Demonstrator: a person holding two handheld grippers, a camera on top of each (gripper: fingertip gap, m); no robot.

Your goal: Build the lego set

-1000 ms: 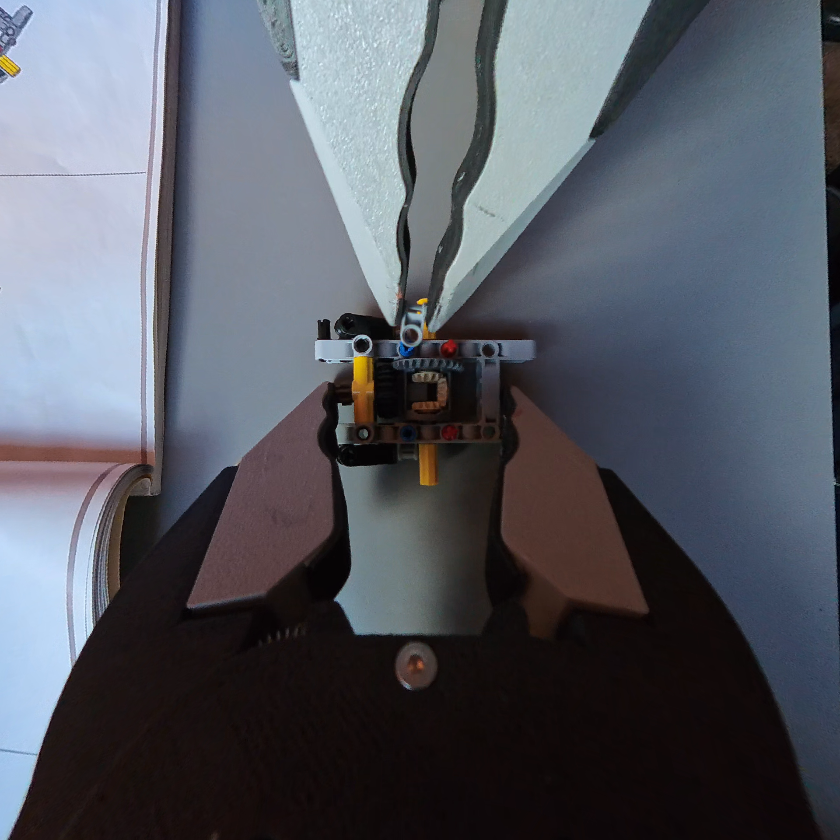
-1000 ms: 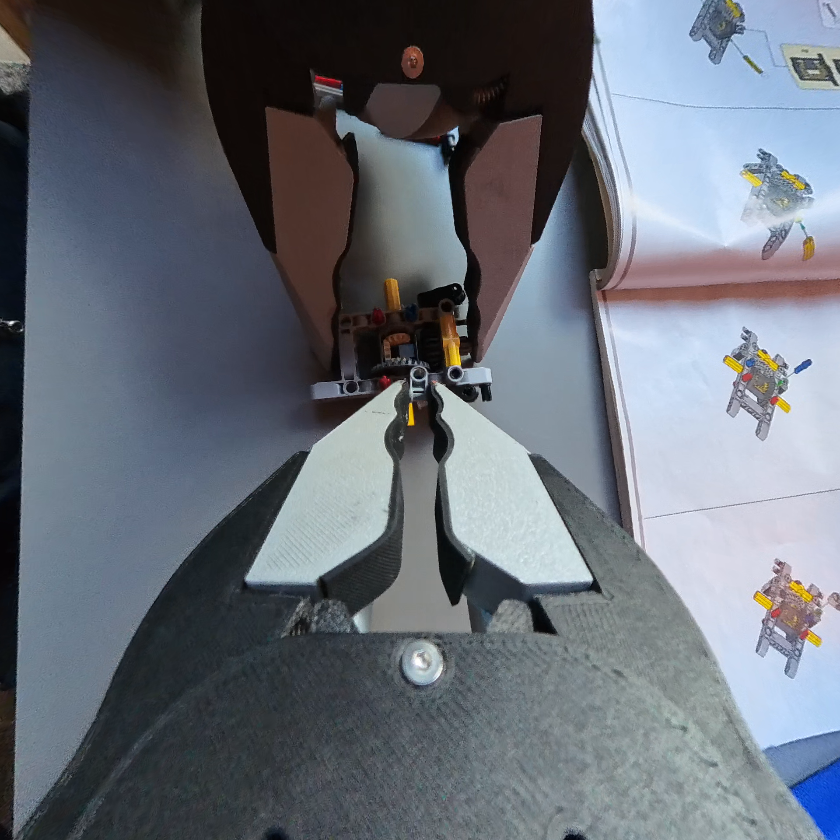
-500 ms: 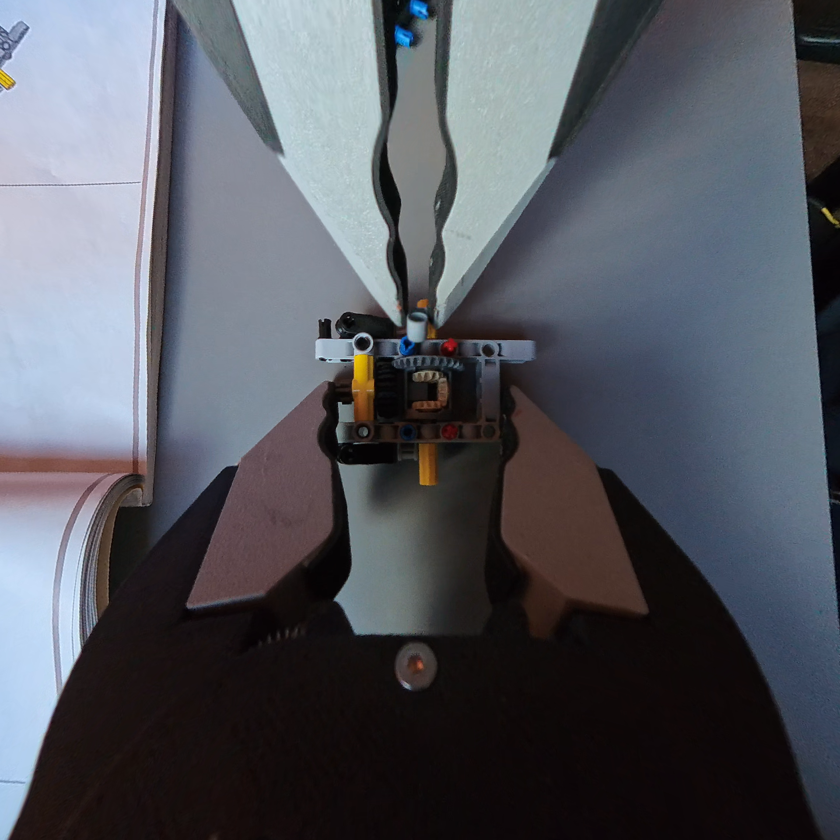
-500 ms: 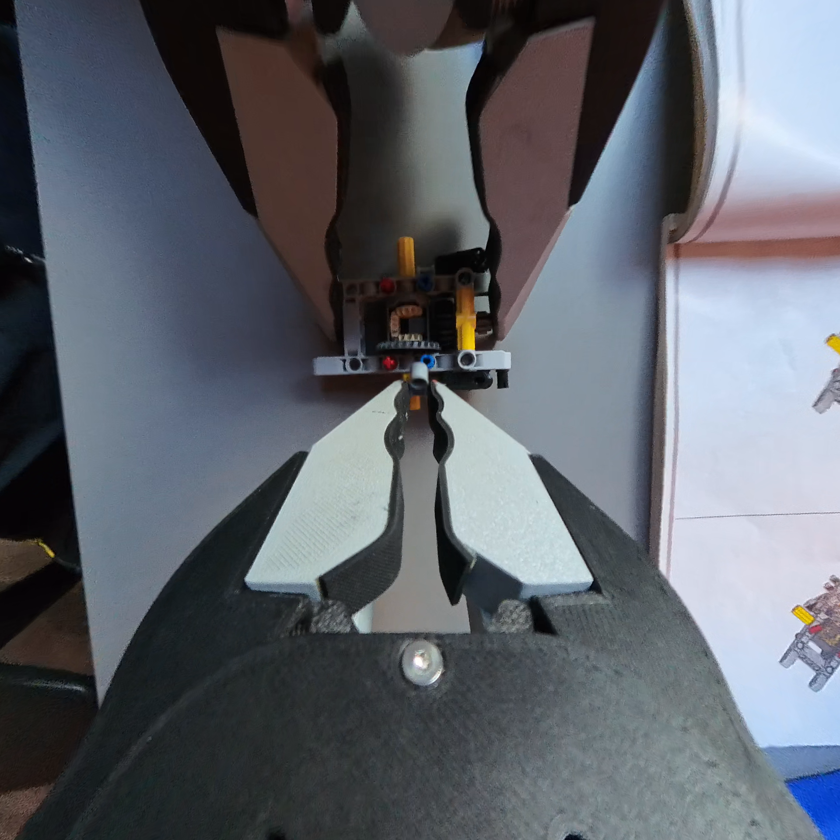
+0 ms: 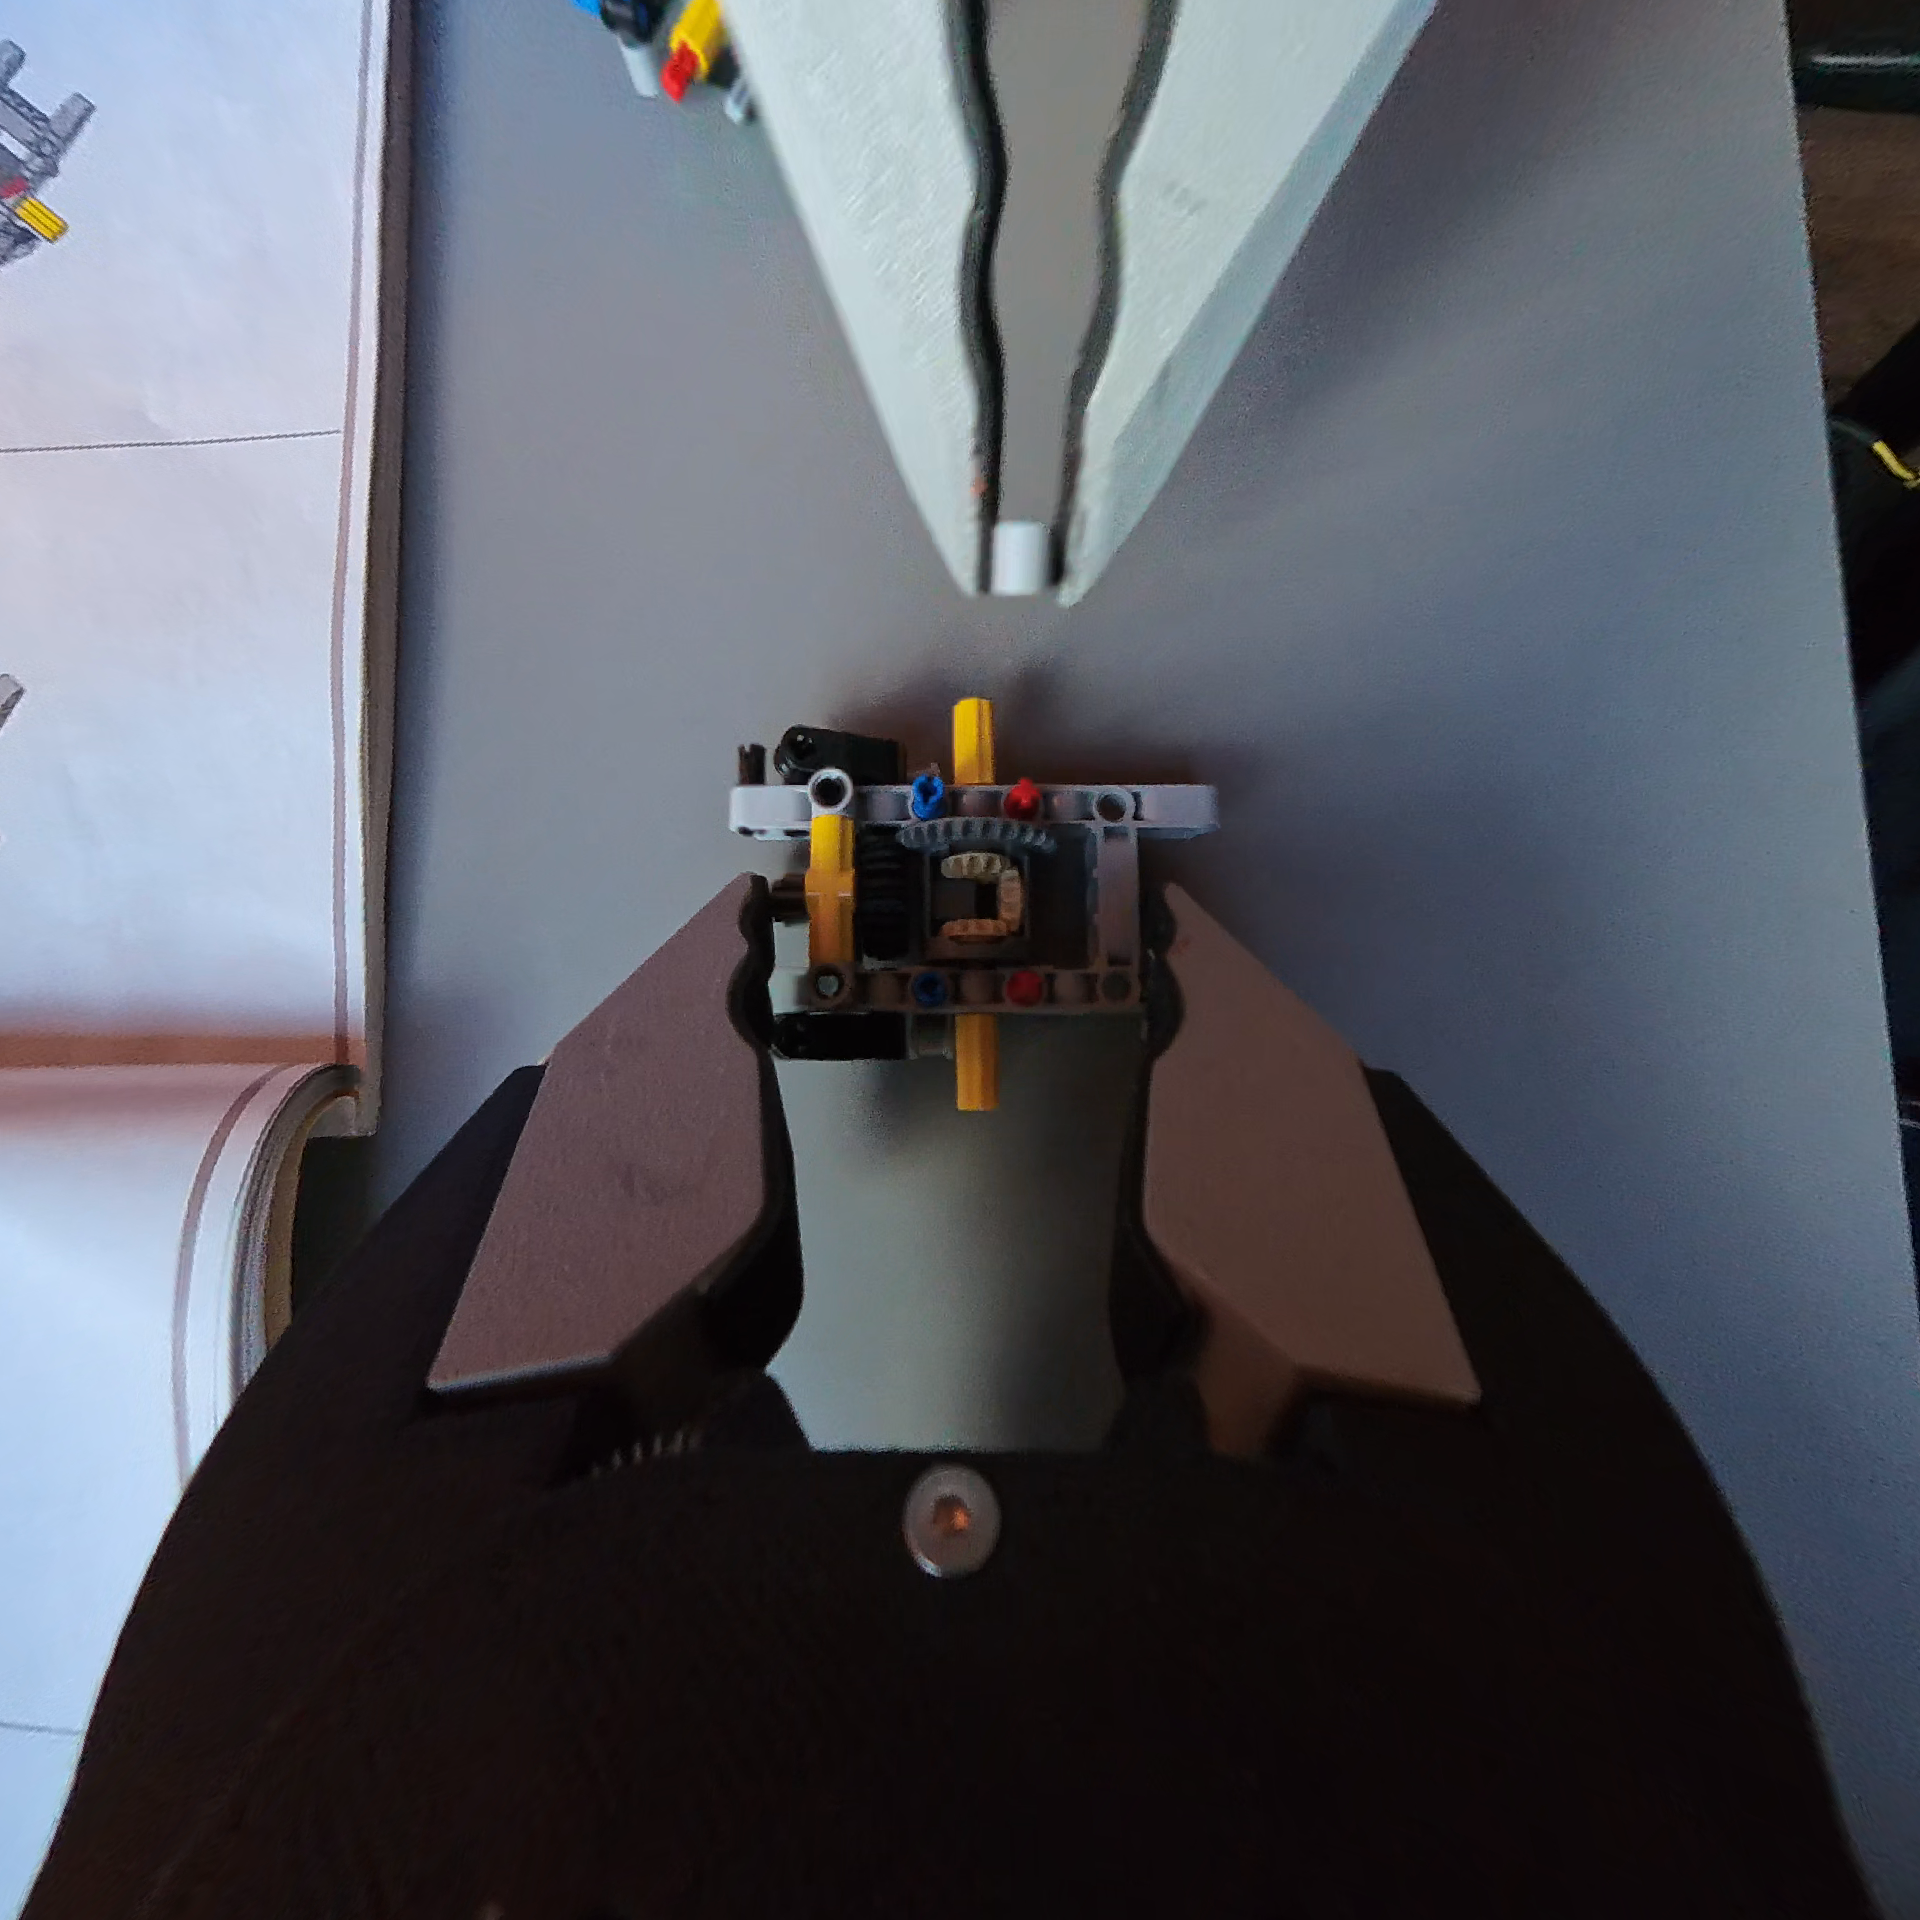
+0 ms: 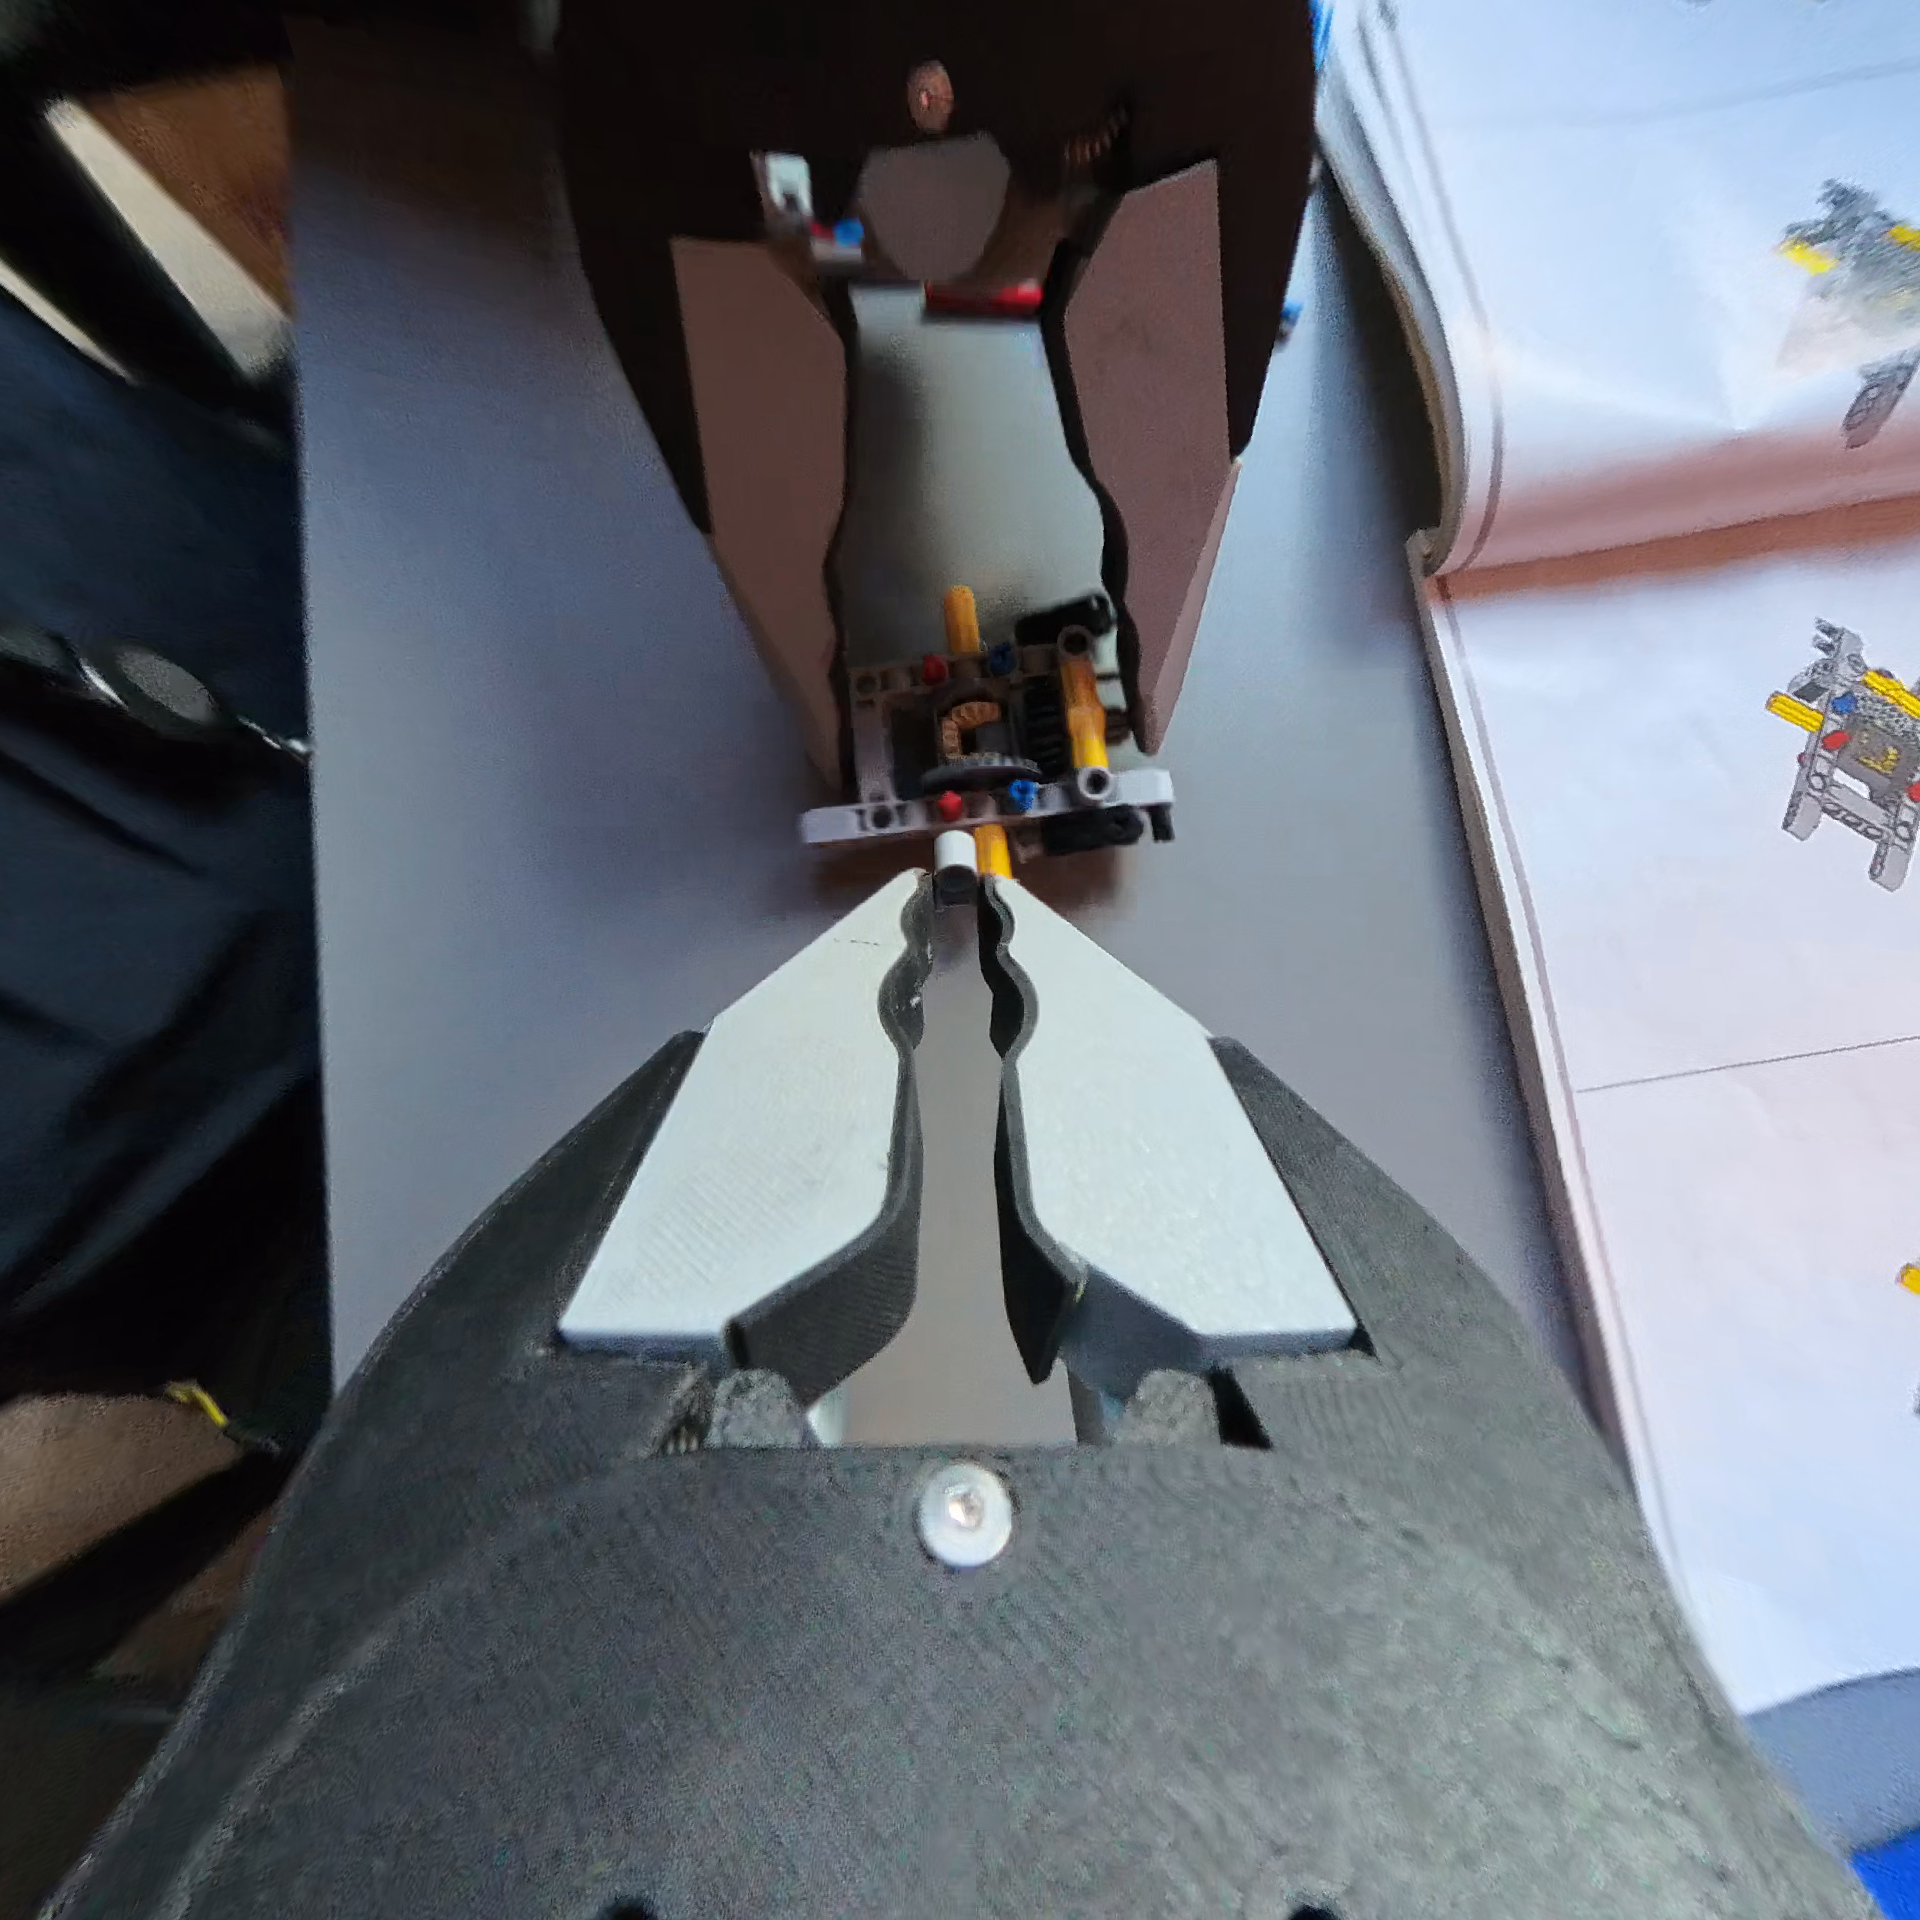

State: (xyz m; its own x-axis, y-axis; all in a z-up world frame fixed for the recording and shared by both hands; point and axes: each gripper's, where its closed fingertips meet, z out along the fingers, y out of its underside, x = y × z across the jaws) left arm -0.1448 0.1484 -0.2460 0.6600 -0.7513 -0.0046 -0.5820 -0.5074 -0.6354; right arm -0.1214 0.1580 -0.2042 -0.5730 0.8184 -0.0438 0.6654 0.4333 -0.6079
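Clamping a small toy-brick gearbox frame (image 5: 971,904) from both sides, the left claw (image 5: 951,935) presses its brown fingers (image 5: 665,1122) against the grey frame, which sits on the grey bench (image 5: 1403,727). Yellow rods, black gears and red and blue pins show inside the frame. Facing it, the right claw (image 6: 956,899) is closed on a small white sleeve (image 6: 953,857) pinched at its fingertips, just beside the yellow rod (image 6: 994,850) sticking out of the frame, apart from the frame itself. An open instruction booklet (image 6: 1714,831) lies along the bench edge, and loose coloured pieces (image 5: 681,52) lie farther off.
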